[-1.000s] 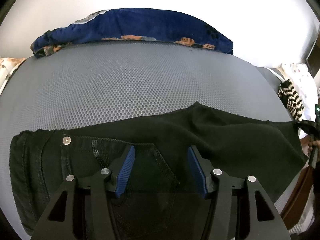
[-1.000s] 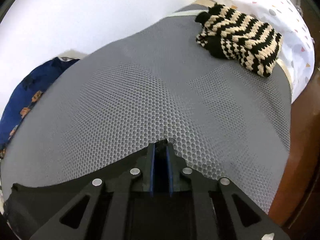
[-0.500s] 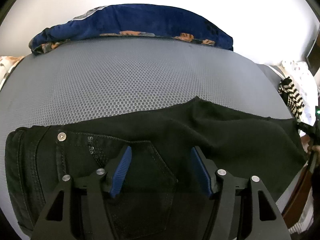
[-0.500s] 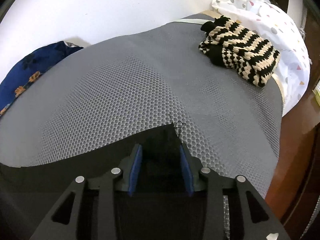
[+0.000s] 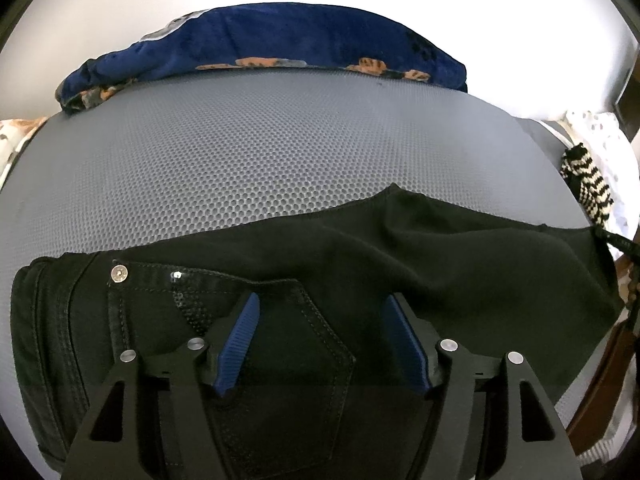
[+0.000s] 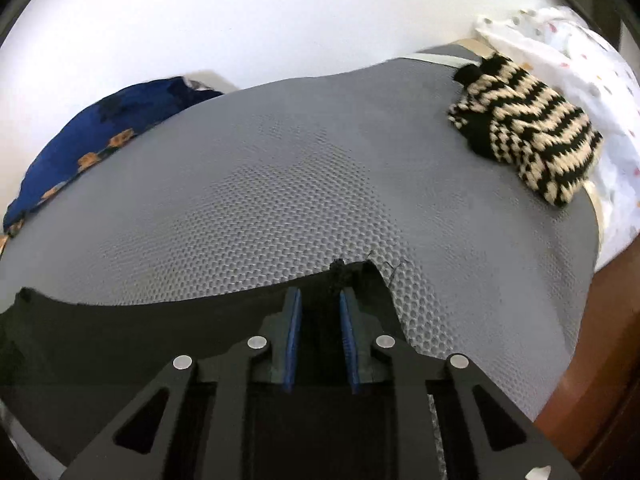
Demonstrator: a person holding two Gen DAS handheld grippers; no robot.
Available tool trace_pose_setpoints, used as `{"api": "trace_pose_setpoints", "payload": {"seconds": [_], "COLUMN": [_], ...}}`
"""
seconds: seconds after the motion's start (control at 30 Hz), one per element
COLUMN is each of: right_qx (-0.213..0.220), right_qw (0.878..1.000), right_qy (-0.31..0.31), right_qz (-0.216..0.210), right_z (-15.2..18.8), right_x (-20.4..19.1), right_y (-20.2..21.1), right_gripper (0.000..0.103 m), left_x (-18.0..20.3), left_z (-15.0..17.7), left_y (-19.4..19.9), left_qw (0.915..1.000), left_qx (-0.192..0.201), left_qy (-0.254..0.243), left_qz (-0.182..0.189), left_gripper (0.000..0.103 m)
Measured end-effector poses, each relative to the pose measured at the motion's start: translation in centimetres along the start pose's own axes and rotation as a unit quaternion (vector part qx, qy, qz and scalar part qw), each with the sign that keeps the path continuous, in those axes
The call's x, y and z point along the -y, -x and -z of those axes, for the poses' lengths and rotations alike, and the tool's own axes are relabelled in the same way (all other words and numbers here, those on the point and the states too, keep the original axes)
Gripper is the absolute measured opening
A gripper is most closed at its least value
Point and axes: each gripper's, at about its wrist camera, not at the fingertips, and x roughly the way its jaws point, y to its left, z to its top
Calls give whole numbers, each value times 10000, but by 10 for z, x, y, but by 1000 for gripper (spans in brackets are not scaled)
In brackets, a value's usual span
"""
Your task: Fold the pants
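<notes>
A pair of black denim pants (image 5: 360, 272) lies flat along the near edge of a grey honeycomb-mesh mattress (image 5: 256, 160), waistband with its silver rivet to the left and the leg running right. The left gripper (image 5: 322, 312) hangs over the stitched back pocket, its blue-padded fingers spread wide and grasping nothing. The right gripper (image 6: 320, 300) sits over the frayed hem with a gap between its pads, released. A navy printed blanket (image 5: 280, 44) borders the far edge; a black-and-cream striped knit (image 6: 528, 128) rests at the right corner
</notes>
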Motion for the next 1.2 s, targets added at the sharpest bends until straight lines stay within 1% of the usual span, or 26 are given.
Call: {"api": "trace_pose_setpoints", "payload": {"seconds": [0.07,0.1,0.33,0.4,0.43,0.5,0.57,0.63,0.73,0.87,0.93,0.97,1.0,1.03,1.07,1.1,1.2], "right_qx": [-144,-177,-386,-356,-316,-147,99,222,206,20,-11,-108,-147,-255,-331,-397,-283], "right_qw": [9998,9996,9992,9994,9995,9995,9979,9949,9921,9921,9912,9926,9926,9927,9927,9934,9950], "right_qy": [158,195,9,10,9,171,386,571,625,462,406,353,325,280,245,183,176], "right_qz": [10,99,33,-2,12,200,517,796,1067,1169,1259,1157,1157,1141,1130,1064,945], "right_z": [-3,-5,-15,-15,-15,-14,-12,-11,-10,-9,-10,-11,-12,-13,-12,-13,-13], "right_x": [-2,-1,10,10,9,3,-7,-13,-15,-10,-12,-12,-13,-12,-13,-13,-24], "right_y": [-5,-8,-27,-26,-24,-15,-5,-4,-14,-32,-32,-32,-32,-30,-27,-19,8], "right_gripper": [19,19,19,5,4,3,3,2,2,2,6,12,13,24,39,46,45], "left_x": [-1,-1,2,2,2,2,1,2,1,-6,-10,-11,-11,-9,-7,-6,-5], "left_z": [0,0,0,0,0,-1,-2,-3,-3,2,4,5,5,5,5,4,7], "left_y": [-1,-1,-3,-3,-3,-2,-2,-2,0,0,-2,-3,-3,-3,-2,1,11], "left_qw": [10000,10000,10000,9999,9999,10000,10000,10000,10000,10000,10000,10000,10000,10000,10000,9999,9999], "left_qx": [0,-4,-26,-36,-39,-40,-43,-52,-46,-31,-22,-1,8,-2,-11,-8,75], "left_qy": [24,33,-33,-38,-33,1,40,28,-8,-44,-19,-16,-38,-66,-91,-124,-127], "left_qz": [3,0,-73,-93,-95,-87,-74,-78,-77,-25,39,59,46,9,-16,-36,49], "left_gripper": [67,67,67,67,67,67,67,67,67,67,67,67,67,67,67,67,67]}}
